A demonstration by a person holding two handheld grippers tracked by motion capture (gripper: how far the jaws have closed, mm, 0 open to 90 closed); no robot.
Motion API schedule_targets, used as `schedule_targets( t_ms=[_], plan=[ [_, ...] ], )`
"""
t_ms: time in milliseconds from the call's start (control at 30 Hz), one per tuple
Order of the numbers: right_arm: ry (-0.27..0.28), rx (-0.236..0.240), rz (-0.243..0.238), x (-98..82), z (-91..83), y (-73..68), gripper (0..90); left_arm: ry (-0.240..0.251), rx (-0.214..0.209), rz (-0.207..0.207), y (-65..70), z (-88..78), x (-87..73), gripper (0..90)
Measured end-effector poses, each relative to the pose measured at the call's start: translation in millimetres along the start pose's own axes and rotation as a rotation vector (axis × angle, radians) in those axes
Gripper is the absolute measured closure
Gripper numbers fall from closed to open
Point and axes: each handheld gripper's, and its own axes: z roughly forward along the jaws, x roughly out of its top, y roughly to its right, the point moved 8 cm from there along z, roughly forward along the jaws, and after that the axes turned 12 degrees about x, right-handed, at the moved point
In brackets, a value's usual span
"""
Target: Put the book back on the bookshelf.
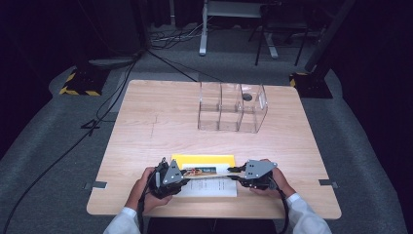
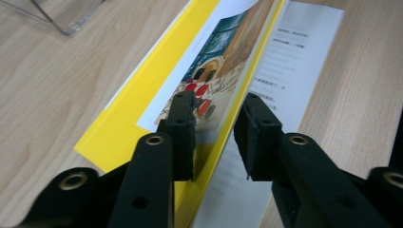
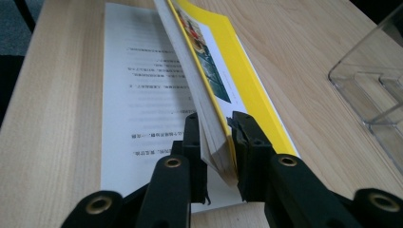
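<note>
We had the yellow book (image 1: 203, 168) propped on edge at the table's (image 1: 146, 126) near side, right gripper (image 3: 217, 142) clamping it, left gripper (image 2: 214, 135) loosely straddling, so lifting toward the clear organizer (image 1: 233, 107) probably came next.

Left gripper (image 1: 181, 171) jaws apart; right gripper (image 1: 234, 173) jaws clamped

Wooden table (image 1: 146, 126) on grey carpet (image 1: 44, 161), dark room beyond.

Table (image 1: 146, 122) centre open; clear organizer (image 1: 233, 107) (far side) blocks.
</note>
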Motion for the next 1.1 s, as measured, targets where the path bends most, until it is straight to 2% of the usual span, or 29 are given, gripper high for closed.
schedule_targets(
  t_ms=[33, 67, 100, 200, 267, 300, 333, 467, 567, 667, 767, 833, 933, 1000, 1100],
  plan=[
    [0.003, 0.003, -0.009, 3.0, -0.3, -1.2, 78.7, -0.001, -0.008, -0.004, 1.7, 0.0, 1.8, 61.9],
    [0.001, 0.002, -0.021, 5.4, -0.2, -2.1, 79.4, -0.010, -0.006, 0.008, 3.6, 0.7, 3.0, 59.4],
    [-0.009, 0.005, -0.036, 9.0, 0.5, -4.5, 80.6, -0.028, 0.009, 0.023, 5.1, 1.9, 3.9, 52.5],
    [-0.014, 0.005, -0.050, 12.3, 0.9, -6.2, 81.5, -0.065, 0.055, 0.056, 9.0, 6.2, 9.3, 47.1],
    [-0.009, 0.008, -0.051, 15.8, 0.5, -7.1, 82.5, -0.049, 0.058, 0.033, 11.3, 6.8, 16.5, 42.0],
    [-0.006, 0.008, -0.053, 18.7, 0.0, -7.3, 83.0, -0.029, 0.054, -0.015, 12.2, 8.4, 22.7, 37.5],
    [-0.006, 0.008, -0.053, 19.9, -0.2, -7.6, 83.4, -0.018, 0.042, -0.042, 13.0, 10.0, 26.3, 35.8],
    [-0.005, 0.021, -0.066, 25.8, 1.6, -10.2, 84.3, -0.008, 0.031, -0.039, 17.7, 15.5, 34.1, 34.0],
    [-0.005, 0.023, -0.067, 28.5, 2.7, -11.0, 84.3, -0.009, 0.031, -0.017, 23.2, 19.4, 38.3, 36.5],
    [-0.005, 0.026, -0.066, 30.0, 3.5, -10.8, 84.1, -0.015, 0.039, -0.003, 25.7, 23.3, 39.9, 43.8],
    [-0.007, 0.029, -0.061, 30.4, 4.3, -11.3, 84.1, 0.000, 0.043, -0.041, 23.7, 24.6, 40.8, 49.3],
    [-0.001, 0.027, -0.049, 31.0, 4.1, -10.7, 83.7, -0.002, 0.038, -0.044, 23.7, 24.2, 40.4, 51.9],
    [0.002, 0.030, -0.042, 31.3, 4.1, -10.3, 83.4, -0.014, 0.051, -0.010, 24.8, 24.2, 38.2, 55.4],
    [-0.003, 0.024, -0.042, 32.5, 4.6, -10.7, 82.3, -0.011, 0.033, 0.006, 26.7, 23.7, 37.0, 64.6],
    [0.000, 0.019, -0.042, 33.3, 4.8, -10.6, 81.5, -0.001, 0.011, 0.020, 28.0, 23.2, 35.4, 68.2]
  ],
)
